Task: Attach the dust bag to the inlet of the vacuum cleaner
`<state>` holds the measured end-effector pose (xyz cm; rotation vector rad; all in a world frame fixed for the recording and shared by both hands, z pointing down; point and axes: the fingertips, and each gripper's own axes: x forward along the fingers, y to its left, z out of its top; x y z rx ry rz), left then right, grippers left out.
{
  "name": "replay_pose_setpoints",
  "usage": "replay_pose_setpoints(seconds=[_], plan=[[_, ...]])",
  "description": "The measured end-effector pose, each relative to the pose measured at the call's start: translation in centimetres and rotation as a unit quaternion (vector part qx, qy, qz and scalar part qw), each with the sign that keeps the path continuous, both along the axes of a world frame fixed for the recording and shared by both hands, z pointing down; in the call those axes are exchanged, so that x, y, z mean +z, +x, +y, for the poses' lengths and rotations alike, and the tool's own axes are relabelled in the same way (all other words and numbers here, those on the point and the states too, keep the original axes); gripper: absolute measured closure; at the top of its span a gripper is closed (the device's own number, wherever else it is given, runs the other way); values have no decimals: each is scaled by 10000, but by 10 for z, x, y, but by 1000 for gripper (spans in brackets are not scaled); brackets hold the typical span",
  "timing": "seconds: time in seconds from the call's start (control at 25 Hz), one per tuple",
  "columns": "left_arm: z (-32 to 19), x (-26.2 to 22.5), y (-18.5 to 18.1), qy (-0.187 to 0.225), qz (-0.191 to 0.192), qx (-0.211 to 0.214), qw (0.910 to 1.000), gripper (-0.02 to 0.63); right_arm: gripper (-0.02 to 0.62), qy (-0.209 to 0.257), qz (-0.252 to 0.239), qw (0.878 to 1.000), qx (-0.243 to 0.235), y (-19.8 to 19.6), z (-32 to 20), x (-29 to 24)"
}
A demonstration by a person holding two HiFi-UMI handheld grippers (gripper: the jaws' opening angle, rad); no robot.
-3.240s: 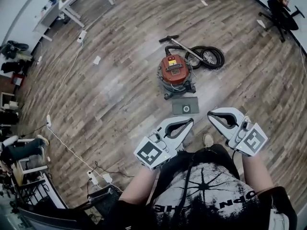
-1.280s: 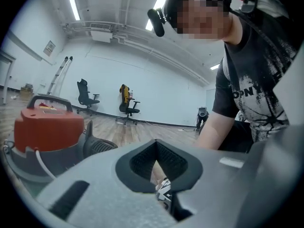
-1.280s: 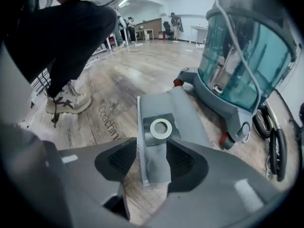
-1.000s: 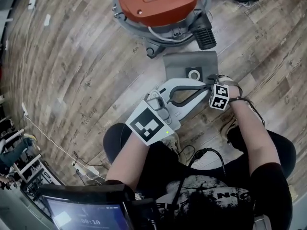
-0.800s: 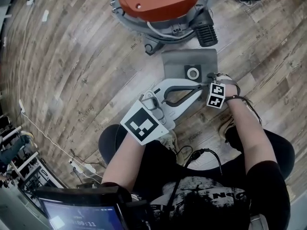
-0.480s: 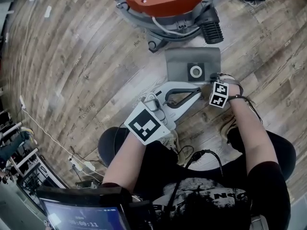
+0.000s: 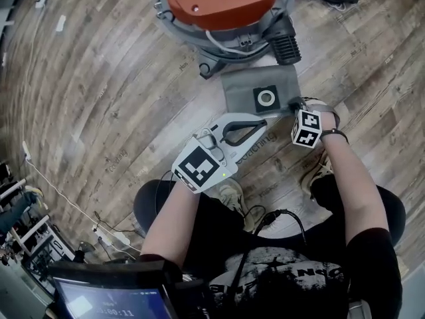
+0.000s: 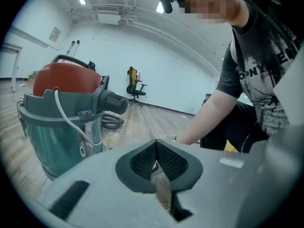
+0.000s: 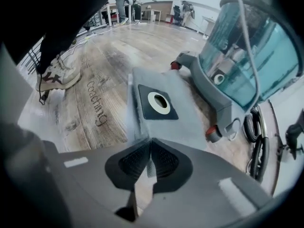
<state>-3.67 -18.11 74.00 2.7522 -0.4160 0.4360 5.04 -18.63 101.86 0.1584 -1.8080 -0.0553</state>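
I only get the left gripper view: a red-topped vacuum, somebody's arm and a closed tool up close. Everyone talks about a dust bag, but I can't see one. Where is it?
Observer: The head view shows it. A grey dust bag lies flat on the floor, right in front of the vacuum cleaner.
Operator: Is anything holding it, or is it just lying there?
Observer: The right gripper view shows the right tool with its jaws shut on an edge of the bag.
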Motion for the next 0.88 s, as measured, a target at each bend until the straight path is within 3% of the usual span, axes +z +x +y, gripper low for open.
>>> replay_pose_setpoints(seconds=[0.16, 0.36, 0.68, 0.88], plan=[[-5, 7, 6, 23, 40, 187, 9998, 606, 581, 173, -302, 9988, 337, 7, -30, -42], [-10, 16, 8, 99, -49, 359, 9993, 606, 583, 69, -297, 9989, 359, 19, -30, -79], [-23, -15, 23, 696, -220, 729, 9947, 604, 584, -68, -654, 9957, 651, 29, -48, -176], [-32, -38, 26, 1008, -513, 760, 9907, 538, 584, 54, -839, 9954, 464, 32, -43, -241]])
